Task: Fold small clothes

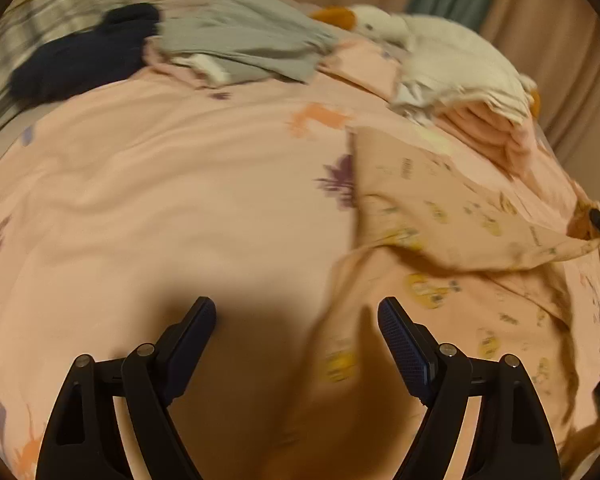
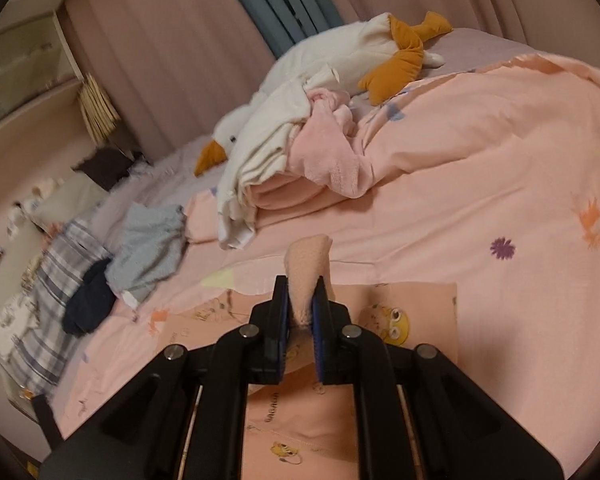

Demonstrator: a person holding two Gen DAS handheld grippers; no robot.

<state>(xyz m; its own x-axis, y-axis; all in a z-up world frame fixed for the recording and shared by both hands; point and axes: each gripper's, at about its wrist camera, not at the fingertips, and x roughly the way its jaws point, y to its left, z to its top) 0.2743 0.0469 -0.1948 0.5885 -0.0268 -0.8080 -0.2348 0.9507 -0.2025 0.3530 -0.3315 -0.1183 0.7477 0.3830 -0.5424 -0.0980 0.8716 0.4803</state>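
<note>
Right wrist view: right gripper (image 2: 303,300) clenched on the printed pink garment (image 2: 292,420), mid-fold I'd say, left gripper (image 1: 296,320) released, unfolded grey top (image 2: 148,244) waiting at nine o'clock.

Left tongs (image 1: 296,320) spread wide, empty; right tongs (image 2: 303,300) clamped.

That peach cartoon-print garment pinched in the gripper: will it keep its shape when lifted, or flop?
Probably flop. The peach cartoon-print garment bunches into a soft tuft where the right gripper pinches it, and it drapes in loose folds over the pink floral duvet. It looks thin, so likely light. Its matte knit seems unlikely to slip.
</note>
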